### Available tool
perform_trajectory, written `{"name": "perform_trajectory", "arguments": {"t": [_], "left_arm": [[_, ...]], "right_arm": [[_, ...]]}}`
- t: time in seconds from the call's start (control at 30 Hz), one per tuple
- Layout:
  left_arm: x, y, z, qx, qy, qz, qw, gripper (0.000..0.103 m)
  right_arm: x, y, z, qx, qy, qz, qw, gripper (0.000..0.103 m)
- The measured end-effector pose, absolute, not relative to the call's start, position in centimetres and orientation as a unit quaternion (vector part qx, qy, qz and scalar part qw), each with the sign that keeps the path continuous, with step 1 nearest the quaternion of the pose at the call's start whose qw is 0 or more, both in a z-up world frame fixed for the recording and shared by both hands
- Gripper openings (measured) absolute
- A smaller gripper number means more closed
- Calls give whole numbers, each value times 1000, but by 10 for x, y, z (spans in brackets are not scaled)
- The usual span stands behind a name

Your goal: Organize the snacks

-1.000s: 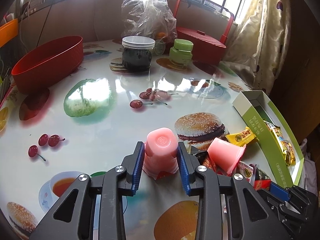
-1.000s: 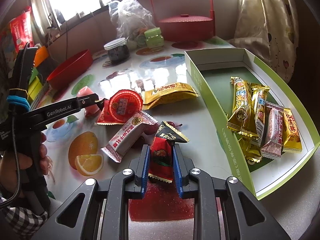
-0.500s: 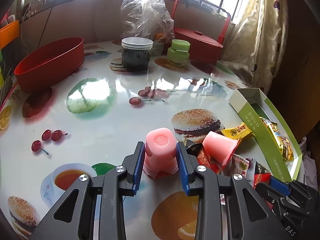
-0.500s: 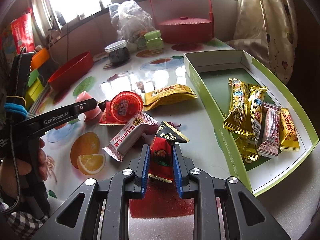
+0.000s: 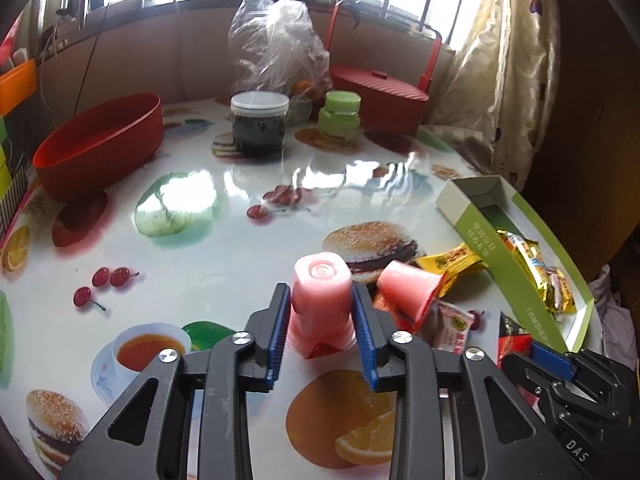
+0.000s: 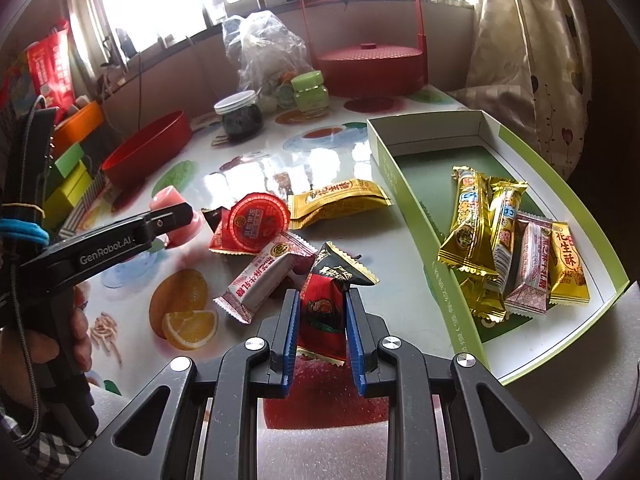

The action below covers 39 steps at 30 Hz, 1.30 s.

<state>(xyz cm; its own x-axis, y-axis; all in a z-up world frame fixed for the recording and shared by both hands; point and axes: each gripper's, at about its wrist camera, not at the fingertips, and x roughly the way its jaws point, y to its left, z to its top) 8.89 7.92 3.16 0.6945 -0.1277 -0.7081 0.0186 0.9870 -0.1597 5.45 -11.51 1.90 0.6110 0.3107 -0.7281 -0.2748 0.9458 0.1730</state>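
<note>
From the left wrist we see our left tool (image 5: 320, 312) clamped on an upturned pink jelly cup (image 5: 321, 300) standing on the surface (image 5: 200, 248), a second jelly cup (image 5: 406, 292) tipped beside it. Only the right wrist view shows the red lid of that tipped cup and our right tool (image 6: 322, 314) gripping a red-and-black snack packet (image 6: 324, 312). The green box (image 6: 400, 184) holds several gold, yellow and pink wrapped bars (image 6: 512, 248). We cannot see into the red bowl (image 5: 100, 144).
</note>
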Motion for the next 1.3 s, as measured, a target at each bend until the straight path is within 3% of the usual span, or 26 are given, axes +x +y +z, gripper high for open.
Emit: {"name": "perform_trajectory", "arguments": {"t": [0.07,0.4,0.43,0.5,0.57,0.93,1.03,1.3], "left_arm": [[88,78,34,-68,387,-43,919,27],[84,80,35,-93,382,-51,918,28],[84,81,33,-94,383,-51,918,30],[86,80,29,-90,391,-43,915,44],[89,79,21,-88,402,-44,911,48],[100,76,6,-92,418,-38,903,48],[100,75,6,-89,416,-43,904,35],[96,74,11,-78,410,-37,908,32]], "right_arm": [[54,-117,20,23,408,162,898,21],[50,-123,23,29,403,160,901,21],[49,-124,23,30,402,161,901,21],[49,-124,23,31,403,160,900,21],[50,-124,22,31,405,160,900,21],[55,-121,16,30,412,160,897,21],[56,-121,16,30,411,159,897,21],[54,-123,18,33,407,157,899,21]]}}
